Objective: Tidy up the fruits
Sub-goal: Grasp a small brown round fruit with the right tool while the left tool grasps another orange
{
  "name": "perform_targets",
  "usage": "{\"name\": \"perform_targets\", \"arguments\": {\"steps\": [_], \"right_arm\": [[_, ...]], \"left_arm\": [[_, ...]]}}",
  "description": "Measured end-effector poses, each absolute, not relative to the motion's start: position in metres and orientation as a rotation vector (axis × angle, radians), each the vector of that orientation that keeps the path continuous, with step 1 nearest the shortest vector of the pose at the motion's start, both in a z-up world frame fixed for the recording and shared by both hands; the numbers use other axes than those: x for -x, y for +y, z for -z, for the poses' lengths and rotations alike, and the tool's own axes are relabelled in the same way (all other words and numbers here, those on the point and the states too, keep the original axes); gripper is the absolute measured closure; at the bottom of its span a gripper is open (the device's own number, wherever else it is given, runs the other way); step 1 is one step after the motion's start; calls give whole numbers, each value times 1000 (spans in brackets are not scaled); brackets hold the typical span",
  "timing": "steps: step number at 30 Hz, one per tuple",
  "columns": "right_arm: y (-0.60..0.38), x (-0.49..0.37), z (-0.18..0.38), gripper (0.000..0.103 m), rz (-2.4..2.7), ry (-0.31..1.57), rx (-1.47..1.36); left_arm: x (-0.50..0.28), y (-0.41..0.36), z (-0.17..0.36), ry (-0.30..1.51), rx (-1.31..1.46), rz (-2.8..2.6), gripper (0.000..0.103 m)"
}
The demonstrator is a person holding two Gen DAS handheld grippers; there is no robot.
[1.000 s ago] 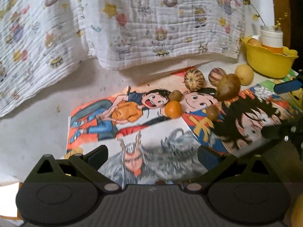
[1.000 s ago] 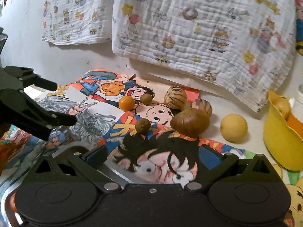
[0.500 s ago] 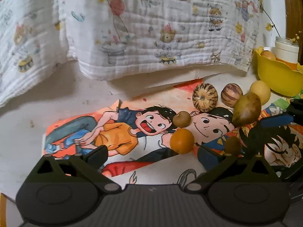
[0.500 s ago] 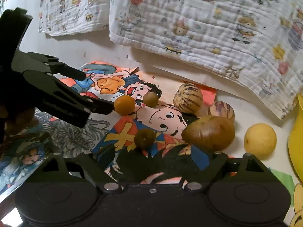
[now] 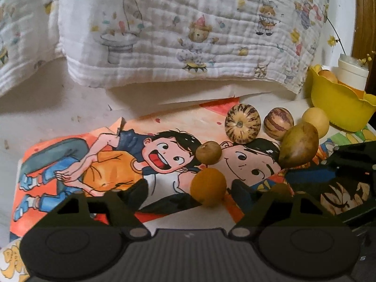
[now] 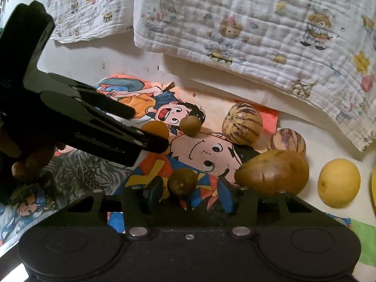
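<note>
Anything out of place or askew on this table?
Seven fruits lie loose on the cartoon posters, outside the yellow bowl. The posters overlap crookedly. No spill or damage shows.

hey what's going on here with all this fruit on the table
A person is sorting fruit with two handheld grippers. The left gripper has just been closing around the orange fruit, and the right gripper around a small brown fruit; neither looks clamped yet. The other fruits lie loose on the cartoon posters, and the yellow bowl waits at the right.

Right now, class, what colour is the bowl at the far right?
Yellow: the bowl shows best in the left wrist view.
</note>
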State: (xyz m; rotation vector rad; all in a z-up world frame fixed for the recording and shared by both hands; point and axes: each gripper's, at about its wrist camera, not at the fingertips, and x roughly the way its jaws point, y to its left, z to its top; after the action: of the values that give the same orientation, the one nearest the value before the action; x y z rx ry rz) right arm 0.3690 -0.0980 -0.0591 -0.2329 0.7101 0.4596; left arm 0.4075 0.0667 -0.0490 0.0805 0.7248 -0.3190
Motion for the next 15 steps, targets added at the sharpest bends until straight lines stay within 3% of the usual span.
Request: {"name": "perform_targets", "arguments": {"steps": [8,11,15], "right_arm": [[-97,-370,61,69,-476,714,214],[-95,-369,60,73,-484,714,220],[-94,-366,59,74,-488,710,225]], "left_arm": [[-411,67,51,733,-51,351,49],[-411,66,51,736,-53,372,67],[-410,67,49,746,-38,360,68]]}}
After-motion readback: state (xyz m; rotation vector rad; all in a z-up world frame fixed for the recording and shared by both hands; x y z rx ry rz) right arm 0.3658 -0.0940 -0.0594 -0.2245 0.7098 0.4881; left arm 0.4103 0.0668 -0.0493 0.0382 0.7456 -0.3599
